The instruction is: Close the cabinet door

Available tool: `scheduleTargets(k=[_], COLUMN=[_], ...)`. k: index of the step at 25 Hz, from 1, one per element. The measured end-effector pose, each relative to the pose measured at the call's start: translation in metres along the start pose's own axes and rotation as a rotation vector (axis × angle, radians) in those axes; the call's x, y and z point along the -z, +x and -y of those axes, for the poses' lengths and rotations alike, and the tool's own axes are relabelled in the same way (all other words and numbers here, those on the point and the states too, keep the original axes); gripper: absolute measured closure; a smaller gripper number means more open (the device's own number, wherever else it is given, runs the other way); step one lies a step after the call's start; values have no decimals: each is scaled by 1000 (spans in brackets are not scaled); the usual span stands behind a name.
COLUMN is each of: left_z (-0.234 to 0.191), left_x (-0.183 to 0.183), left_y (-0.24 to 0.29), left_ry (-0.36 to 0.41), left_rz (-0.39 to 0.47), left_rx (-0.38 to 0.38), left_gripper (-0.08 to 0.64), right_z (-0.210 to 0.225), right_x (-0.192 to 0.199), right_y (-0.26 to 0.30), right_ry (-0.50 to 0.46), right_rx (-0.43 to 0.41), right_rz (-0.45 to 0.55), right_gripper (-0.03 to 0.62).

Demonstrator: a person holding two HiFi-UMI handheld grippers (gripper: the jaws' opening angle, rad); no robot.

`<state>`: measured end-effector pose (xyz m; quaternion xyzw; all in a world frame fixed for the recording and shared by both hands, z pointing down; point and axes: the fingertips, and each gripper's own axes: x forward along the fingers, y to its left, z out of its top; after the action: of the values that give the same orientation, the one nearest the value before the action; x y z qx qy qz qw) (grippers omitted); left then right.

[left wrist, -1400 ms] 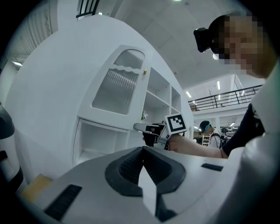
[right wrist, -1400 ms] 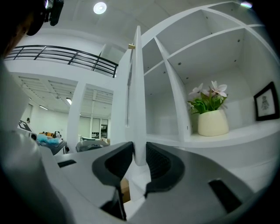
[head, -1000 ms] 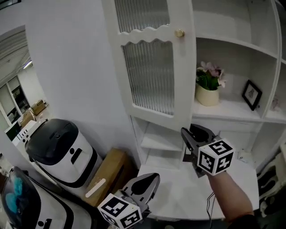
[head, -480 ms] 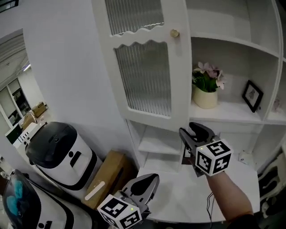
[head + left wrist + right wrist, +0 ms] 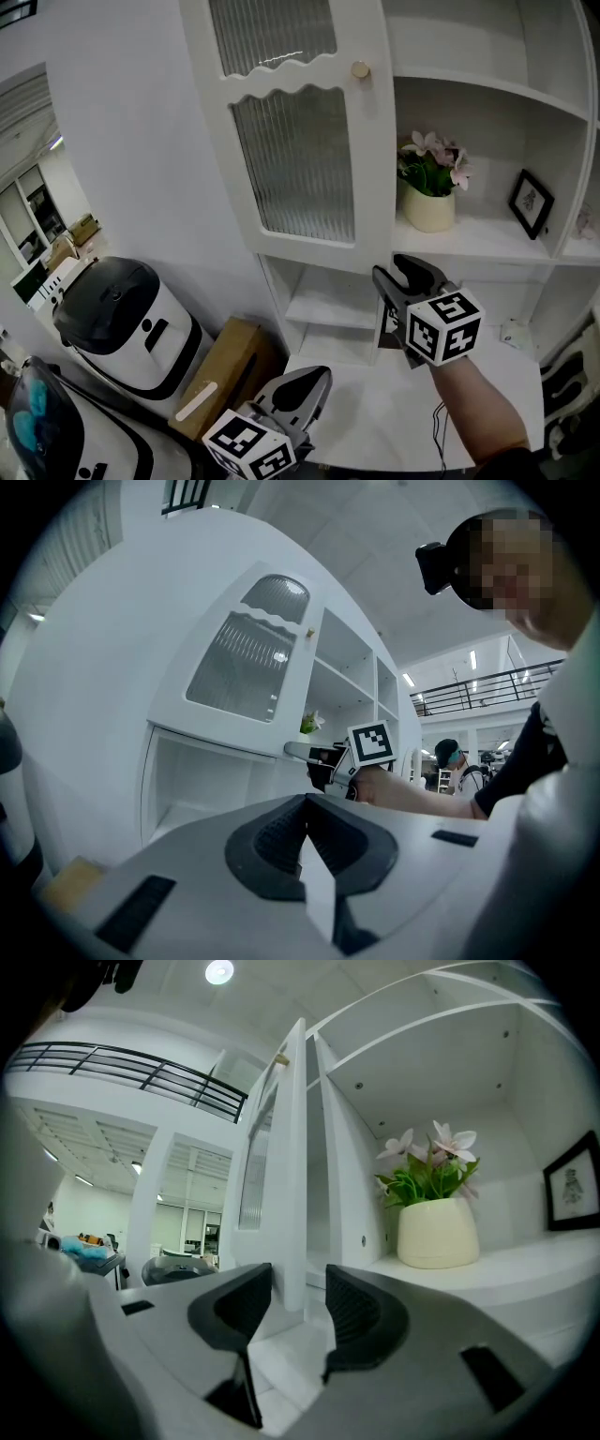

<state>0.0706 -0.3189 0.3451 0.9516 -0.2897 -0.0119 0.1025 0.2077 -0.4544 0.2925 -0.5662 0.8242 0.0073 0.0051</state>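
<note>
The white cabinet door [image 5: 300, 159] with ribbed glass and a small gold knob [image 5: 360, 69] stands partly open. My right gripper [image 5: 394, 270] is level at its lower free corner. In the right gripper view the door's edge [image 5: 294, 1166] stands between the open jaws of that gripper [image 5: 298, 1288], with a gap on each side. Those jaws have just been opening. My left gripper [image 5: 319, 377] hangs low in front of the cabinet, shut on nothing [image 5: 305, 803], well apart from the door [image 5: 239, 663].
A cream pot of pink flowers [image 5: 429, 192] and a small framed picture [image 5: 530, 199] stand on the open shelf to the door's right. A white counter [image 5: 375, 412] lies below. At floor level on the left are a black-topped white machine [image 5: 131, 319] and a cardboard box [image 5: 225, 361].
In the head view the door's free edge and knob have shifted left, and more of its face shows. The right gripper has drifted slightly left with it. The left gripper has barely moved.
</note>
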Motion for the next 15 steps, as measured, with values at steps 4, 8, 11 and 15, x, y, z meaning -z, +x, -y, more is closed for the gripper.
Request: scheduleTargets(k=[4,8,11,15], left_z=[0,0,-1,-3], left_x=[-1,-4,-5,-5], left_y=[3,3,1,0], left_ry=[7,8,10,13], left_rz=[-2,6,12,14], left_rx=[-6,-8,-10,-14], left_gripper=[555,555,555,555], right_z=[6,10,12,15], right_x=[-1,-1,0,0], right_y=[3,8,11,14], right_ry=[-10,-36,-32,-34], right_rx=[9,31,40,48], right_rz=[-1,-10,-20,-24], right_gripper=[417,414,414,414])
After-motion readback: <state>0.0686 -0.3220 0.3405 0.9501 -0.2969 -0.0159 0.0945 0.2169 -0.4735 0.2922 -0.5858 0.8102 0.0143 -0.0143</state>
